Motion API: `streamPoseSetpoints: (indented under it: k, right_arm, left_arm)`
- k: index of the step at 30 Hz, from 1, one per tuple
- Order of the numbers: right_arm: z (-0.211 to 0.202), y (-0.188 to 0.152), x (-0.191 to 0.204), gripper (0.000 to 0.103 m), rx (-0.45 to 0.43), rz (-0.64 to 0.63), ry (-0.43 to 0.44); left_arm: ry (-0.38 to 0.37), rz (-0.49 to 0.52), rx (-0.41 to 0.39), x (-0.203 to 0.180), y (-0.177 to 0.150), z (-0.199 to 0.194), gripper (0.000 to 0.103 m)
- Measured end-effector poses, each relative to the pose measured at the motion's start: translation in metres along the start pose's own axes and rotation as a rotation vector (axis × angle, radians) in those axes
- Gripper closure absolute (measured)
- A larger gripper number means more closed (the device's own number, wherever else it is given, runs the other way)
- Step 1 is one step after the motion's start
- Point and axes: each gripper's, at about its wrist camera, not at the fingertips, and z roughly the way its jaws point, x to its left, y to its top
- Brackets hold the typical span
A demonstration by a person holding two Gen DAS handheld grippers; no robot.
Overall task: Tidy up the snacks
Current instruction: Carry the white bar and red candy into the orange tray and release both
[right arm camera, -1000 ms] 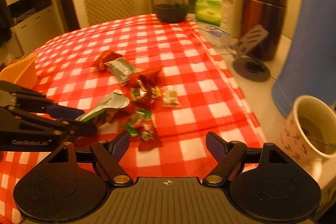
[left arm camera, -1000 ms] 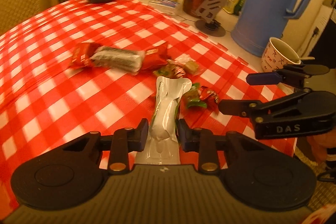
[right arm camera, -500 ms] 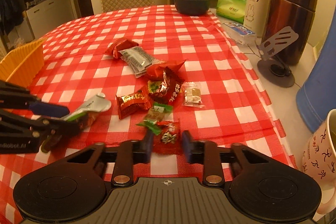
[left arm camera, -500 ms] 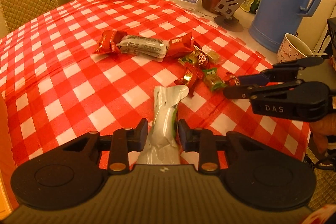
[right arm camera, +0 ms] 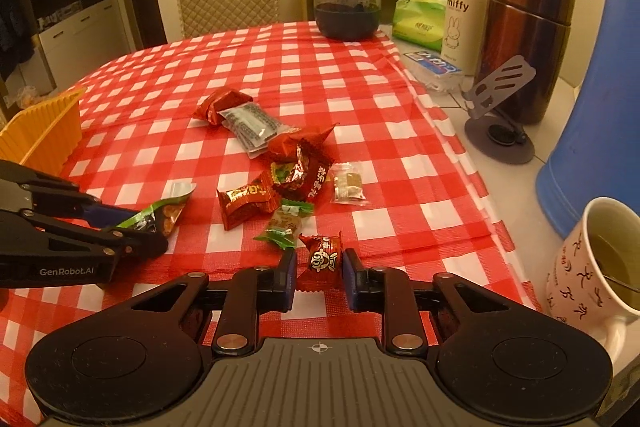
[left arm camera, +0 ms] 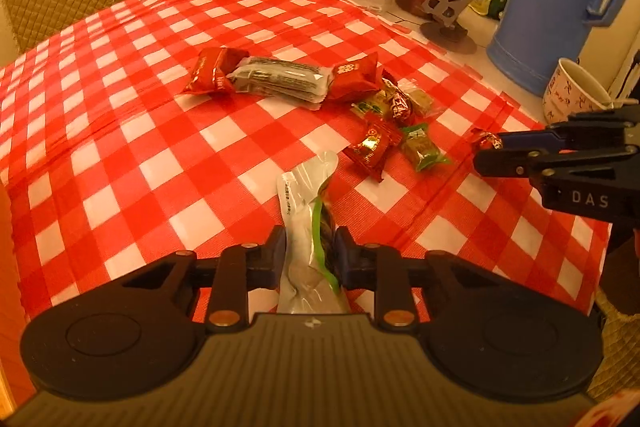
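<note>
Two light, crinkly foil packets are pinched: left claw [left arm camera: 310, 257] grips the silver-green pouch [left arm camera: 306, 211] mid-body, right claw [right arm camera: 319, 277] the red wrapped candy [right arm camera: 323, 259], both near the yellow basket [right arm camera: 40, 125].

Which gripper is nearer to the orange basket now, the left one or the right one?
Left. The left gripper, holding a silver-green packet, sits just in front of the orange basket. The right gripper, holding a small red candy, is farther right.

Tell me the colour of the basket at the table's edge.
Orange-yellow, with ribbed walls; the basket shows best in the right wrist view.
</note>
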Motion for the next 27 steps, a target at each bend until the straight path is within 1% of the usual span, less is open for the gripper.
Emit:
streamPoseSetpoints:
  k: [7, 11, 14, 18, 21, 27]
  right_arm:
    - [-0.014, 0.009, 0.008, 0.078, -0.024, -0.005, 0.006]
    - [-0.027, 0.022, 0.021, 0.078, -0.05, -0.017, 0.026]
    - [-0.039, 0.038, 0.036, 0.078, -0.078, -0.03, 0.053]
    - [-0.054, 0.06, 0.065, 0.078, -0.109, -0.05, 0.106]
    - [-0.06, 0.072, 0.095, 0.078, -0.118, -0.077, 0.158]
    - [-0.05, 0.083, 0.17, 0.078, -0.094, -0.139, 0.29]
  left_arm:
    - [-0.014, -0.078, -0.028, 0.01, -0.002, -0.021, 0.08]
    - [-0.002, -0.117, -0.069, 0.018, 0.004, -0.049, 0.08]
    - [0.022, -0.146, -0.102, 0.026, 0.007, -0.076, 0.08]
    - [0.081, -0.177, -0.136, 0.045, 0.005, -0.113, 0.08]
    - [0.128, -0.207, -0.148, 0.064, -0.003, -0.139, 0.08]
    - [0.231, -0.285, -0.141, 0.116, -0.034, -0.18, 0.08]
